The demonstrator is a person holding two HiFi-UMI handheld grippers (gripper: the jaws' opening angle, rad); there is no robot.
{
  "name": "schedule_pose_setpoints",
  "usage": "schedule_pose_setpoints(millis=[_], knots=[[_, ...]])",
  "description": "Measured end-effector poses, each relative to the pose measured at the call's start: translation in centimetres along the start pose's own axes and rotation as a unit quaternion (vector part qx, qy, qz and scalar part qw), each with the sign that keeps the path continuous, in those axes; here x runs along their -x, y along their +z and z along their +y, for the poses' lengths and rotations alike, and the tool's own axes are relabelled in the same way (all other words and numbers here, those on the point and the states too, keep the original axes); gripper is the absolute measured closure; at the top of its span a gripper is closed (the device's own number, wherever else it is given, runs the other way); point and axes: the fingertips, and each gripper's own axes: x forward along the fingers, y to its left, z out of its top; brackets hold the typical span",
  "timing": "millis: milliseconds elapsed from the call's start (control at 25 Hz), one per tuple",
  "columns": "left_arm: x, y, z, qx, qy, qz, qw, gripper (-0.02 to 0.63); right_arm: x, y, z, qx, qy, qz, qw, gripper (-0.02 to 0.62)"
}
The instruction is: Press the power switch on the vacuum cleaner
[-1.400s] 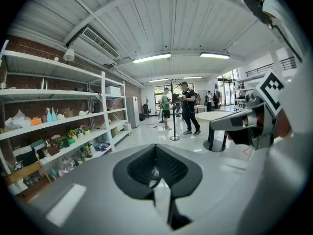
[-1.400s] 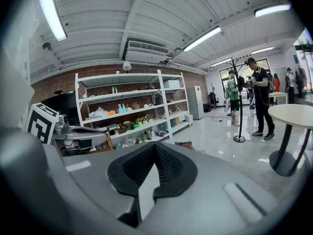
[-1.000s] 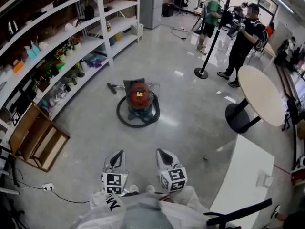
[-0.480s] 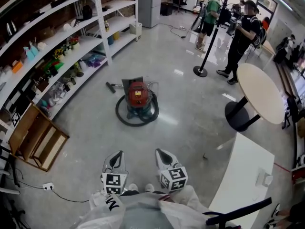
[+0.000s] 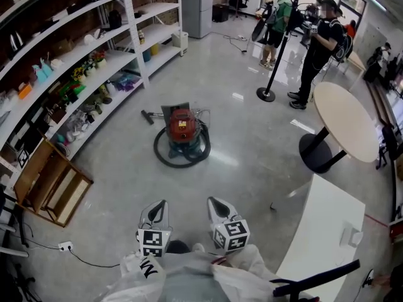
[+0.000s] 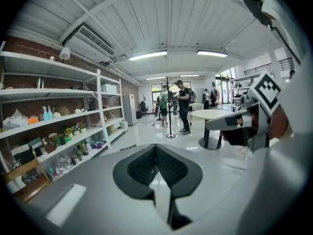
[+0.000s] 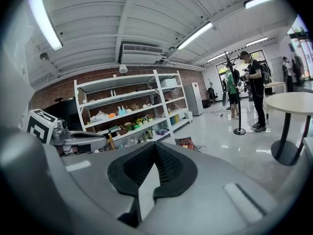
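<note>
Vacuum cleaner (image 5: 182,128) on floor (image 5: 252,168) | hose (image 5: 165,159) coiled round it | shelves (image 5: 94,55) left

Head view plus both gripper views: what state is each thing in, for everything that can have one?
Vacuum cleaner: upright on the floor, untouched, well ahead of both claws.
Hose: coiled round the vacuum cleaner's base.
Power switch: too small to tell whether it is on or off.
Left claw: shut, empty.
Right claw: shut, empty.
Wooden crate: on the floor by the shelves, open side showing.
</note>
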Motion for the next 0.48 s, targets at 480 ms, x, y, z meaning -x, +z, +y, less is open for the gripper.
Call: schedule_pose_setpoints(millis=[480], knots=[[-0.22,-0.49,-0.44,0.004,0.002,0.006,1.0000,0.606,0.12,-0.24,-0.34,-0.001,0.004,0.005,1.000,0.595]])
